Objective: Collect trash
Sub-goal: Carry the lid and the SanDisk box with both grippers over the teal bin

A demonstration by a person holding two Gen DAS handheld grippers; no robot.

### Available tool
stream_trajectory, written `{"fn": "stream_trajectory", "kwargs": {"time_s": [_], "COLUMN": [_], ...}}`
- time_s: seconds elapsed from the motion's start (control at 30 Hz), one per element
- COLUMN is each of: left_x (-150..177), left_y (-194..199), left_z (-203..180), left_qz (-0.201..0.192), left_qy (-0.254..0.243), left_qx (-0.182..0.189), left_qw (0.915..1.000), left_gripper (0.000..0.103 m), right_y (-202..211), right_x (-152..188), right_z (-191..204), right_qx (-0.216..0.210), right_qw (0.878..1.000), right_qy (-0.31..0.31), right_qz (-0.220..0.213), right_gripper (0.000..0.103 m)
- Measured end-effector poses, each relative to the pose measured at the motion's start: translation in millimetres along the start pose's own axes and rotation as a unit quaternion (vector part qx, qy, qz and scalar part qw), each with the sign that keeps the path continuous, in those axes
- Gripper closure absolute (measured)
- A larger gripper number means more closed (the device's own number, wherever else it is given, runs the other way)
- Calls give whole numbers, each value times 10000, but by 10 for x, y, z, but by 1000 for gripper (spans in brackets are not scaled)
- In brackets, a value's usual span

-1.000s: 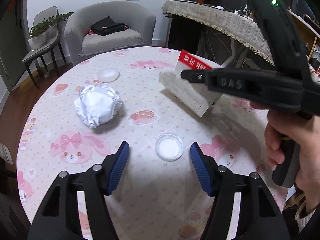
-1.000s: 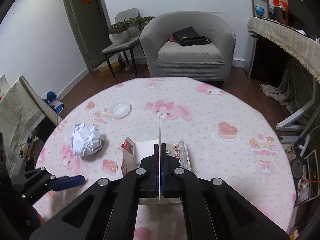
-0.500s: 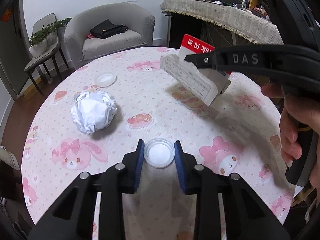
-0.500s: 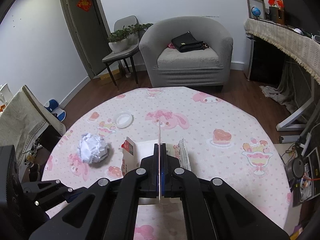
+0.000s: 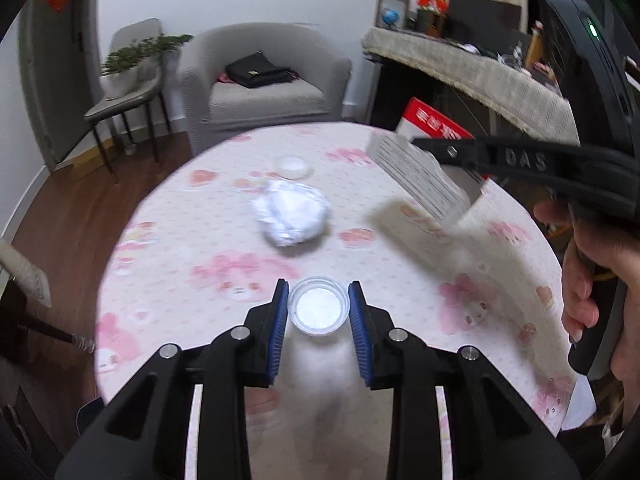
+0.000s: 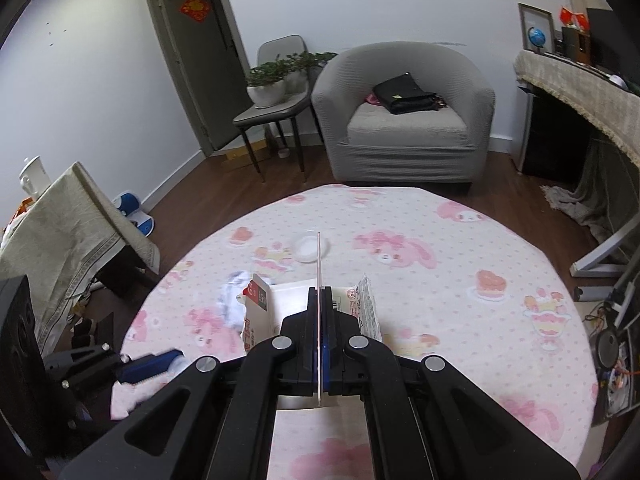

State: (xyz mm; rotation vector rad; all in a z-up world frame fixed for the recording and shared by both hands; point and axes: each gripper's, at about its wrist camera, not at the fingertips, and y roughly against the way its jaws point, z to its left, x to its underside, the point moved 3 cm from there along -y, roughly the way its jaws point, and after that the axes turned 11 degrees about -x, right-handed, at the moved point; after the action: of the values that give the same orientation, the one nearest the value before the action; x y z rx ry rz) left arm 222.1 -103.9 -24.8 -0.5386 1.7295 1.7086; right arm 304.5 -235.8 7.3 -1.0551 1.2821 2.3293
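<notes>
My left gripper (image 5: pixel 319 312) is shut on a small clear plastic lid (image 5: pixel 318 310) and holds it above the round table (image 5: pixel 168 240). My right gripper (image 6: pixel 319 340) is shut on the flap of an opened white and red carton (image 6: pixel 260 316), held above the table; the carton shows in the left wrist view (image 5: pixel 420 172) too. A crumpled white paper ball (image 5: pixel 292 216) lies on the table beyond the left gripper, half hidden behind the carton in the right wrist view (image 6: pixel 232 304). A second clear lid (image 5: pixel 295 166) lies further back.
The table has a pink cartoon cloth (image 6: pixel 440 280). A grey armchair (image 6: pixel 404 120) with a black bag (image 6: pixel 404 98) stands behind it, beside a chair with potted plants (image 6: pixel 276 84). A covered desk (image 6: pixel 580 92) is at the right.
My left gripper went from open around the lid to shut on it, then lifted it off the table. My right gripper rose with the carton still held.
</notes>
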Motion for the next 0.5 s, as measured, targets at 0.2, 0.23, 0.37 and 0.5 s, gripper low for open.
{"fn": "stream_trajectory", "kwargs": {"time_s": [0.2, 0.23, 0.37, 0.5], "left_x": [35, 45, 122, 241], "left_y": [165, 189, 280, 322], "left_z": [364, 399, 591, 781], "left_qz": [-150, -175, -247, -282], "left_qy": [348, 370, 547, 704], "left_qx": [-180, -200, -258, -278], "left_qw": [9991, 9990, 9979, 9967], "left_gripper": [71, 71, 71, 71], "right_y": [-101, -115, -207, -346], "right_x": [-7, -14, -26, -19], "right_z": [361, 409, 649, 854], "right_qx": [-176, -190, -342, -426], "right_qw": [9995, 9994, 9986, 9976], "right_qy": [256, 288, 401, 519], "right_qz": [53, 52, 85, 167], "right_gripper": [102, 102, 102, 102]}}
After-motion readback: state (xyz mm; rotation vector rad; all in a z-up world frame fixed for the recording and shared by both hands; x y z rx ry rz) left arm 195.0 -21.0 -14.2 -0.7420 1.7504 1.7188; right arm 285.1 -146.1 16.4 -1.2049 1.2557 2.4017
